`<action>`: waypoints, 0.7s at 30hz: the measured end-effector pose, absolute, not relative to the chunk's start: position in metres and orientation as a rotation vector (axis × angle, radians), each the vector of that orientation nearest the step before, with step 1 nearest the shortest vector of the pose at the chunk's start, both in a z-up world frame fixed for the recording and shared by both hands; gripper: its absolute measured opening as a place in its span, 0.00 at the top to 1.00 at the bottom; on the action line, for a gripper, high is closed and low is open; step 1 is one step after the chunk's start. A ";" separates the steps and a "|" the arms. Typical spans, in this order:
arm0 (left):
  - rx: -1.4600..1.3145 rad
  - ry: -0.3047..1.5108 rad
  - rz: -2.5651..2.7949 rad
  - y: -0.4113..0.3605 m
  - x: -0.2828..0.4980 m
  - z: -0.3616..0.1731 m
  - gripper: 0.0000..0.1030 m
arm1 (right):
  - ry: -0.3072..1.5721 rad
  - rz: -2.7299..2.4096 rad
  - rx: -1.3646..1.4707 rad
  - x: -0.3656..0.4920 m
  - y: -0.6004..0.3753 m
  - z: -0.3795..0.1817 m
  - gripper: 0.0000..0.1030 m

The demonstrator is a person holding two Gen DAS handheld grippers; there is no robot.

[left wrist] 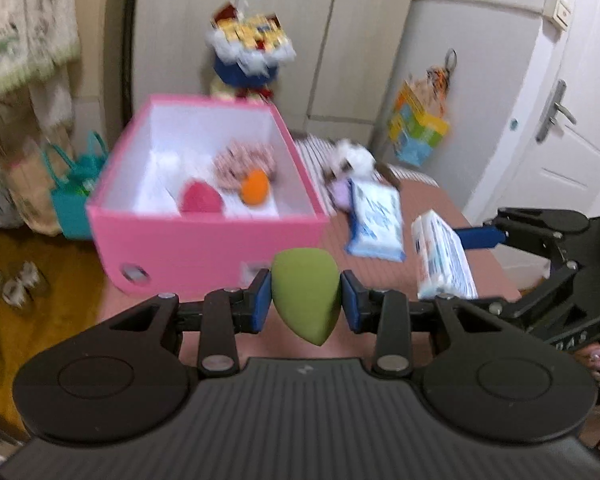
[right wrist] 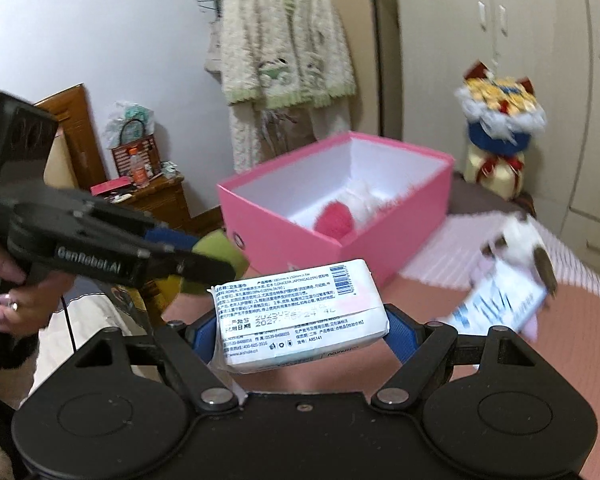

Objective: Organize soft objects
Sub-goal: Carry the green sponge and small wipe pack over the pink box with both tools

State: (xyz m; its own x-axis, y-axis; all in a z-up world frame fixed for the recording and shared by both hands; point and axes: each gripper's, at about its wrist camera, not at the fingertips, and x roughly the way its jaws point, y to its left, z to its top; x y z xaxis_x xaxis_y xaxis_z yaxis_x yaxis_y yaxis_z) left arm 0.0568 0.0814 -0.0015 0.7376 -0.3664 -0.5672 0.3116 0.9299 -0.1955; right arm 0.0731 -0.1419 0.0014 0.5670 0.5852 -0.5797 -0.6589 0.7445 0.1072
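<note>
You had your left gripper (left wrist: 306, 300) clamped on the green sponge (left wrist: 306, 294) and your right gripper (right wrist: 300, 332) on the wipes pack (right wrist: 300, 316), both apparently bound for the pink box (left wrist: 204, 248).

Right gripper (right wrist: 306, 330) clamped on white wipes pack (right wrist: 298, 316); left gripper (right wrist: 204, 258) pinching green sponge (right wrist: 216, 246) beside open pink box (right wrist: 336, 204) containing pink sponge (right wrist: 334, 222).

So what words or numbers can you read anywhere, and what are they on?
"GenRobot.AI": on the side of the black left gripper.
"2027": in the date line on the white wet-wipe packet clamped in the right gripper.
"A85141": lower on that packet's label.
The remaining packet print and the blue-and-white packet on the table: too small or blurred.
</note>
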 end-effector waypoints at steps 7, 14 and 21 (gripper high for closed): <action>-0.077 0.581 -0.364 0.099 0.075 0.026 0.65 | 0.565 0.746 -0.181 0.093 -0.110 0.023 0.18; -0.050 0.566 -0.353 0.103 0.121 0.036 0.65 | 0.499 0.754 -0.275 0.133 -0.086 0.034 0.18; -0.057 0.638 -0.289 0.105 0.193 0.022 0.65 | 0.520 0.807 -0.404 0.198 -0.065 0.029 0.18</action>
State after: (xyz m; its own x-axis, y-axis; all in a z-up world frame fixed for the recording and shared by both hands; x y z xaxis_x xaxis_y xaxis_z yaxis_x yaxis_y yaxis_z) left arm 0.1931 0.1051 0.0223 0.7644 -0.2834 -0.5792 0.2487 0.9583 -0.1407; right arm 0.1982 -0.0653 0.0287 0.5796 0.5730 -0.5795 -0.7646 0.6283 -0.1435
